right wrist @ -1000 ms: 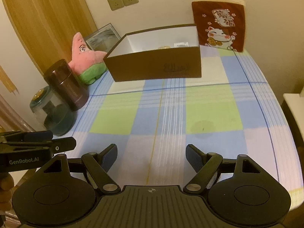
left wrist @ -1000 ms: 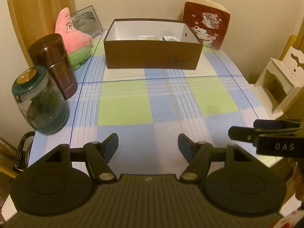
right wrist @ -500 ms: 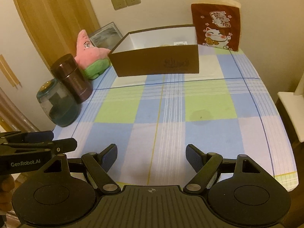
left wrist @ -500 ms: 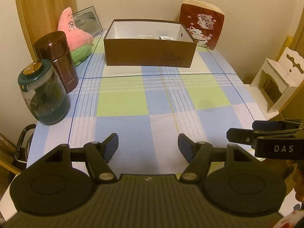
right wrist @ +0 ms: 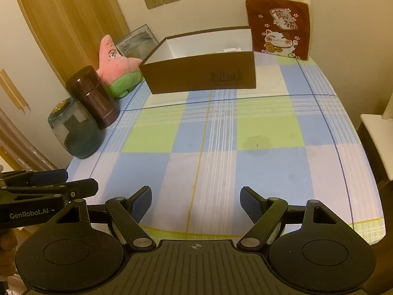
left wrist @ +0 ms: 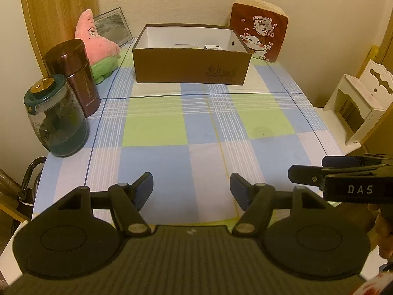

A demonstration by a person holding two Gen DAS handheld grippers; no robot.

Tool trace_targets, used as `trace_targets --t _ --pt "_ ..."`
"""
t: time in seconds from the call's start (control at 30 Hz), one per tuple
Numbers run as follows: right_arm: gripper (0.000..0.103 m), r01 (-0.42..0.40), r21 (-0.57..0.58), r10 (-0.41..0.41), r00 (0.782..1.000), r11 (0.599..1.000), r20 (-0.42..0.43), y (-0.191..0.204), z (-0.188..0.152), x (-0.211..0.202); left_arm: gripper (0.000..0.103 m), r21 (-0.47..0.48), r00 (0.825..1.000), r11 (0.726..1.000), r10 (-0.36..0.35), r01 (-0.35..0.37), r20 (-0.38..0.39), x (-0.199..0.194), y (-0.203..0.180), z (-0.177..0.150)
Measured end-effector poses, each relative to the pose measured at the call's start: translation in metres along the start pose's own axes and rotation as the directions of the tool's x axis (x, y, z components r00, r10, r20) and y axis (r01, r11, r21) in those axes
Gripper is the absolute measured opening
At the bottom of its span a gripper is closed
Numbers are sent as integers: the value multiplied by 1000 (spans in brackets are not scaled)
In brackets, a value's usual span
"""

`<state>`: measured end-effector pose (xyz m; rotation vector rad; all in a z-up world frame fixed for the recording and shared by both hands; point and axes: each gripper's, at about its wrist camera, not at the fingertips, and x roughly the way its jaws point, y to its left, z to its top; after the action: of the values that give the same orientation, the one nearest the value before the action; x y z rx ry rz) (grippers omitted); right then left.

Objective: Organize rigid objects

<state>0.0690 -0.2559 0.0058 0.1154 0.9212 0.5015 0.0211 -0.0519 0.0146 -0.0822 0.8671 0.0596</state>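
We hold the left gripper (left wrist: 191, 188) and the right gripper (right wrist: 195, 202) over the near edge of the table (left wrist: 172, 152), both with jaws spread wide and nothing between them. The right gripper is cut off at the frame edge in the left view, and only part of a hand shows below it. At the far edge the brown box (left wrist: 191, 56) stands open, white inside; its front wall hides most of its contents, leaving a small white packet (left wrist: 213, 47) barely readable.

Matt cardboard box (left wrist: 191, 67), cloth tablecloth (left wrist: 196, 132)
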Motion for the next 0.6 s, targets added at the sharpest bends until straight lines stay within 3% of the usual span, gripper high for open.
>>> trace_targets --t 0.6 --pt "79 -6 -13 6 1000 1000 -5 2 0 1 67 -9 1000 1000 2 -2 1 -1 0 -2"
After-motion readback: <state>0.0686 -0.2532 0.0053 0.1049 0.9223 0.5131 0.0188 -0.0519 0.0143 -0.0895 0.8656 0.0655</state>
